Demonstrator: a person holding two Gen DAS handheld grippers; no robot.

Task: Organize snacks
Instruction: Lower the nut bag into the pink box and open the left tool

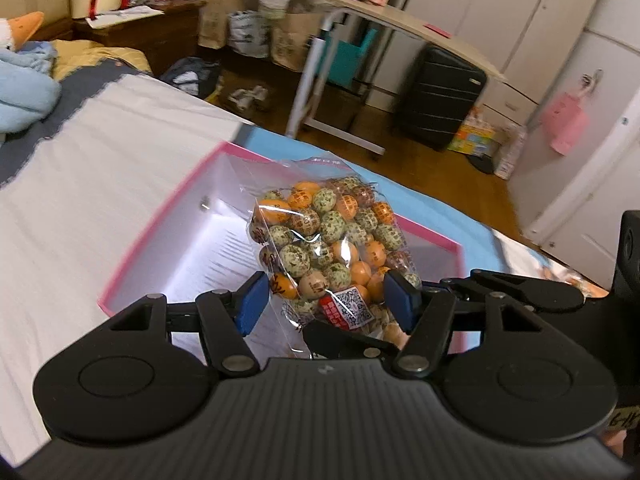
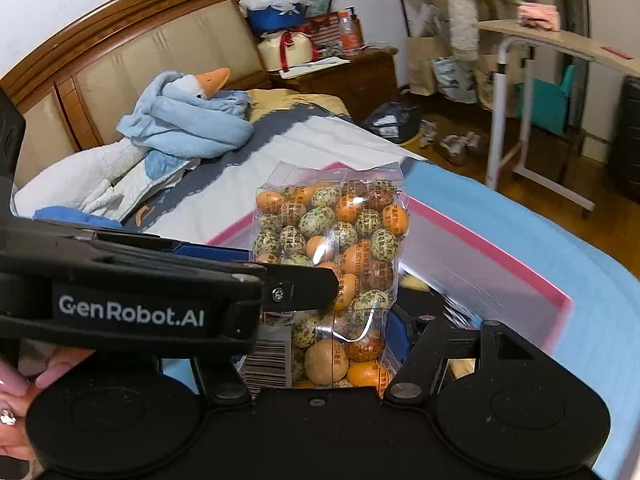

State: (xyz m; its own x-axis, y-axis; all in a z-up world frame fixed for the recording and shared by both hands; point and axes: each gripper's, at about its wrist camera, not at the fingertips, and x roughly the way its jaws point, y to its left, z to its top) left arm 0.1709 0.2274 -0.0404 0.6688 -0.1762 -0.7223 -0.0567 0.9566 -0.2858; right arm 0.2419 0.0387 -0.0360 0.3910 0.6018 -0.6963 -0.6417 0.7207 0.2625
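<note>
The snack bag is a clear plastic pouch packed tight with small egg-shaped sweets: plain orange ones, green-speckled cream ones and brown ones with dark print. A white and red label with a square code sits low on one face, and a barcode sticker shows on the other face. The bag stands upright, its flat sealed top edge uppermost, raised above the open pink-rimmed box. That box is shallow and rectangular with pale, glossy inner walls, and it lies on a light blue mat at the edge of the bed.
</note>
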